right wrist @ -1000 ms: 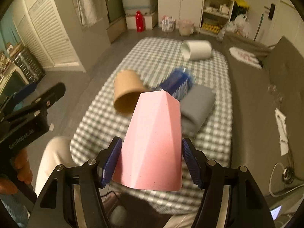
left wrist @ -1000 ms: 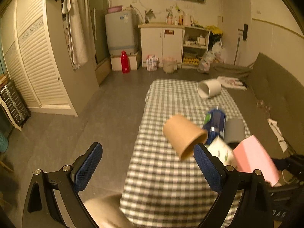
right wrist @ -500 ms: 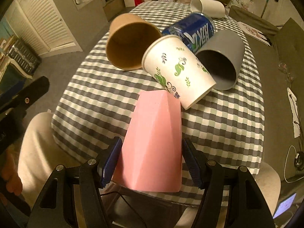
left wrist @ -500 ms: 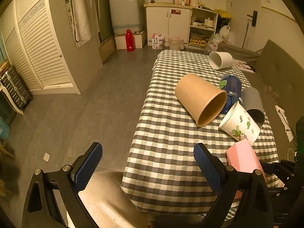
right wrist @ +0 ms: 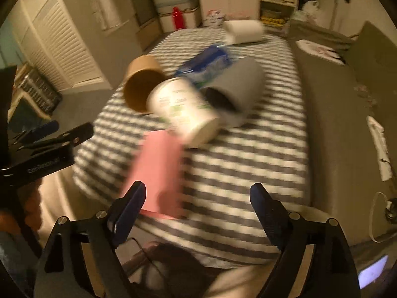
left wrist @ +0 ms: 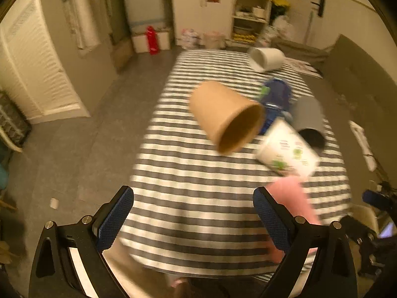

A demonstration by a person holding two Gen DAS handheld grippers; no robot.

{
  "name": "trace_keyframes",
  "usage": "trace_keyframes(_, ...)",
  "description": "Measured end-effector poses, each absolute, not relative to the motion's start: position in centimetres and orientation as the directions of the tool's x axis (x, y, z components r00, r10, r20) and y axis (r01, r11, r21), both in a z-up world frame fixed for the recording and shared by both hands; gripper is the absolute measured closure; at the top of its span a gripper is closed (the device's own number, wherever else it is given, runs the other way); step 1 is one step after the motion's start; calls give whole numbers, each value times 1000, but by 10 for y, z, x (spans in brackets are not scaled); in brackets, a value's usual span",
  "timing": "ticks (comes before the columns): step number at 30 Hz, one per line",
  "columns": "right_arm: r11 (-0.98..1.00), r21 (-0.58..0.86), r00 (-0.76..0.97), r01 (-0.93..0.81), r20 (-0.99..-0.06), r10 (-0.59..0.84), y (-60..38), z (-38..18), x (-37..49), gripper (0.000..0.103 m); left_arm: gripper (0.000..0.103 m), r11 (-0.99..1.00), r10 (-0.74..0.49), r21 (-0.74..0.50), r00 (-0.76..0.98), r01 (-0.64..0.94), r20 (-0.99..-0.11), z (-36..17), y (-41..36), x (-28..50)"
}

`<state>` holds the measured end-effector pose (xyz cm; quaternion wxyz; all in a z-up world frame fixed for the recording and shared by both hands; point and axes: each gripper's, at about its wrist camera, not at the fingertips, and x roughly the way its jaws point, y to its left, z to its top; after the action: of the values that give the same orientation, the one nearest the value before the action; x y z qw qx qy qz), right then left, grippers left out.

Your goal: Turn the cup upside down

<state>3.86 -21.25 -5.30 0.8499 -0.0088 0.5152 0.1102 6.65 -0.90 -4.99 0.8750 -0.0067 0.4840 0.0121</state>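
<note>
Your right claw point(right wrist: 196, 208) is spread wide and grips nothing; the pink cup point(right wrist: 158, 171) stands on the near edge of the table point(right wrist: 260, 154), wide mouth down and narrow base up, just ahead of the left finger point(right wrist: 129, 211) and off to the left of the gap. Your left claw point(left wrist: 193, 218) is equally wide open and empty, hovering over the near left part of the checked cloth with the same cup just beyond its right finger point(left wrist: 269, 219).

Judging from that pose, the cup looks already turned over, so the job now is a clean exit. Both views are smeared with motion blur, so I cannot tell whether the rim sits flat or whether the left finger brushes the cup wall. Draw the right claw straight back and slightly to the right, keeping that finger away from the cup, which is tall, narrow-topped and close to the table edge, and would likely tip off easily.

Just behind the cup lies the white printed cup point(right wrist: 183, 111) on its side, with the brown paper cup point(right wrist: 142, 87), grey cup point(right wrist: 238, 89) and blue can point(right wrist: 208, 59) clustered beyond, and a white cup point(right wrist: 244, 33) at the far end.
</note>
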Motion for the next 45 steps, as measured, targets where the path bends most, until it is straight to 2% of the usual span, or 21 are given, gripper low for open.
trace_keyframes(2, 985, 74, 465, -153, -874, 138, -234, -54, 41, 17, 3, 998, -52, -56, 509, 6, -859, -49, -26, 71)
trace_keyframes(6, 989, 115, 459, -95, -876, 146, -267, -60, 47, 17, 4, 991, -132, -113, 472, 68, -872, -50, -63, 84)
trace_keyframes(16, 984, 157, 460, -83, -870, 177, -279, -72, 51, 17, 6, 988, -139, -109, 345, 105, -928, -84, -94, 102)
trace_keyframes(17, 984, 159, 458, -83, -871, 180, -279, -74, 52, 17, 7, 988, -144, -114, 338, 106, -930, -86, -94, 102)
trace_keyframes(20, 984, 156, 451, -85, -875, 178, -278, -77, 54, 17, 26, 985, -156, -127, 301, 113, -941, -92, -93, 105)
trace_keyframes(21, 984, 154, 448, -87, -876, 176, -276, -78, 54, 17, 37, 984, -162, -133, 283, 118, -945, -95, -93, 106)
trace_keyframes(28, 988, 126, 455, -87, -877, 152, -270, -74, 53, 17, 40, 978, -192, -155, 305, 141, -933, -83, -85, 96)
trace_keyframes(33, 989, 121, 469, -86, -871, 147, -263, -70, 49, 17, 41, 987, -100, -32, 449, 157, -888, -55, -78, 87)
trace_keyframes(36, 989, 126, 479, -79, -865, 149, -263, -68, 45, 17, 42, 987, -39, 57, 566, 151, -824, -39, -77, 84)
trace_keyframes(37, 989, 126, 481, -77, -864, 147, -263, -68, 44, 17, 46, 987, -17, 86, 611, 138, -791, -35, -77, 82)
trace_keyframes(39, 990, 122, 484, -71, -863, 141, -265, -68, 43, 17, 51, 986, 3, 111, 655, 123, -755, -36, -78, 80)
trace_keyframes(45, 992, 112, 486, -64, -865, 129, -269, -67, 40, 17, 51, 979, 33, 164, 708, 119, -706, -49, -86, 67)
